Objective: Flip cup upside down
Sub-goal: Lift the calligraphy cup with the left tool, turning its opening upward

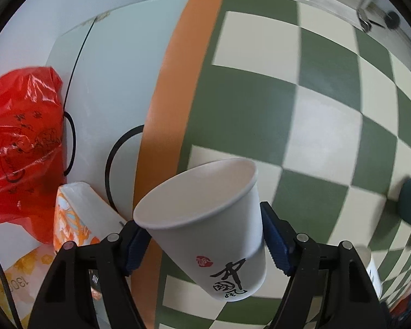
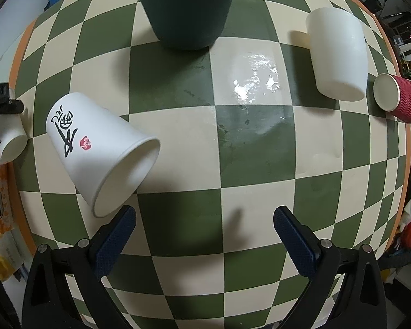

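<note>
My left gripper [image 1: 202,238] is shut on a white paper cup [image 1: 205,224] with black calligraphy and a red seal. The cup is tilted, its open mouth facing up and away, above the checkered table [image 1: 287,82]. The same held cup shows small at the left edge of the right wrist view [image 2: 8,137]. My right gripper [image 2: 205,227] is open and empty above the table. Just left of its left finger, a second white calligraphy cup [image 2: 101,153] lies on its side, mouth toward me.
A dark green cup [image 2: 189,8] stands at the far middle. A plain white cup [image 2: 339,54] and a red ribbed cup [image 2: 400,98] lie at the right. A red plastic bag [image 1: 19,142], a tissue pack [image 1: 76,213] and a black cable sit left of the table.
</note>
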Motion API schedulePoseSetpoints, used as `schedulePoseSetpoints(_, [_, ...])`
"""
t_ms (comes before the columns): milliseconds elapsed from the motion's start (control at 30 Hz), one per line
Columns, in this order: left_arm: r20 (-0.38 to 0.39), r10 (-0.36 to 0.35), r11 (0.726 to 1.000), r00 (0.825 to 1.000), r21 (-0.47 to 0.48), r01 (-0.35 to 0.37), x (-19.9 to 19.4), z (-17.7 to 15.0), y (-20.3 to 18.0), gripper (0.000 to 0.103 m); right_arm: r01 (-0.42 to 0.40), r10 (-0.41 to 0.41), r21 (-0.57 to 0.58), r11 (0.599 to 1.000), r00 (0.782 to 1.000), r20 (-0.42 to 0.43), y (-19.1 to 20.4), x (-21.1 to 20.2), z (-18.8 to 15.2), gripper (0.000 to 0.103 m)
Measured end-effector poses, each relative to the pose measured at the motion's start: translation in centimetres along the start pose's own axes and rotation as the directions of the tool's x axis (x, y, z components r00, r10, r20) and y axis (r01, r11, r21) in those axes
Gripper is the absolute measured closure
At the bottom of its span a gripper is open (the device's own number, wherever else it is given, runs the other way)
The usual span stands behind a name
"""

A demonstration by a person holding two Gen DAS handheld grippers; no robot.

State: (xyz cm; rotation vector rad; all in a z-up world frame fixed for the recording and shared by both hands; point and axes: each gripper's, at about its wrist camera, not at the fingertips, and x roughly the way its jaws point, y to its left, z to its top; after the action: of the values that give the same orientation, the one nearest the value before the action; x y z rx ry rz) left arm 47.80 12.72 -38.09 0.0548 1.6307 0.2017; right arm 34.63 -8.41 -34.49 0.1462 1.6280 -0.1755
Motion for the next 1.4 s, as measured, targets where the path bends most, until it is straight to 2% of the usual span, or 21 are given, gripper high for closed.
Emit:
schedulePoseSetpoints(100, [0.007,0.004,0.999,1.0,0.049,-0.004,-1.3,-2.2,-1.7,0.031,-0.003,0.003,0.003,1.0,1.0,0.007,-0.5,-0.6,0.0,0.001])
schedulePoseSetpoints(233, [0.011,-0.01,0.996,1.0,0.09,0.009,-2.6,-6.6,-3.0,0.031,-0.016,0.016,0.015,1.0,1.0,0.018,-1.5,-1.0,-0.3,0.001])
schedulePoseSetpoints(267, [0.045,0.021,1.0,0.999,-0.016,-0.02,-2.9,-7.8,-3.5,0.031,-0.018,0.018,0.012,1.0,1.0,0.02,-1.9,-1.0,-0.4,0.001])
schedulePoseSetpoints(467, [0.04,-0.033,0.999,0.999,0.024,0.032,-5.3,-14.0,-5.8,0.031,-0.03,0.03,-0.005,1.0,0.999,0.022,-3.5,-1.7,-2.4,0.001])
schedulePoseSetpoints(700, [0.039,-0.049,0.994,0.998,0.102,0.044,-7.0,-22.4,-12.0,0.031,-0.019,0.02,-0.027,0.999,1.0,0.016,-6.8,-2.6,-6.1,0.001])
schedulePoseSetpoints(733, [0.038,-0.052,0.993,0.998,0.109,0.048,-7.0,-23.8,-13.9,0.031,-0.019,0.02,-0.027,0.999,1.0,0.015,-7.6,-2.8,-6.8,0.001])
schedulePoseSetpoints(900, [0.027,-0.078,0.988,0.997,0.139,0.074,-6.5,-28.5,-18.1,0.031,-0.01,0.01,-0.008,1.0,1.0,0.008,-11.8,-3.0,-10.5,0.001])
schedulePoseSetpoints(1033, [0.003,-0.085,0.983,0.996,0.162,0.083,-4.4,-29.6,-20.4,0.031,0.001,-0.001,0.021,1.0,1.0,-0.009,-15.9,-2.4,-12.8,0.001])
schedulePoseSetpoints(1233, [-0.055,-0.082,0.97,0.995,0.224,0.092,-2.5,-31.0,-26.1,0.031,0.016,-0.014,0.077,0.997,1.0,-0.025,-21.7,-1.7,-15.9,0.001])
schedulePoseSetpoints(1333, [-0.082,-0.07,0.962,0.994,0.259,0.089,-1.6,-31.1,-28.5,0.031,0.016,-0.013,0.11,0.994,0.999,-0.03,-23.7,-1.2,-16.8,0.001])
schedulePoseSetpoints(1400, [-0.1,-0.064,0.958,0.993,0.274,0.089,-0.8,-30.8,-28.8,0.031,0.019,-0.015,0.127,0.992,0.999,-0.034,-24.7,-1.3,-16.9,0.001])
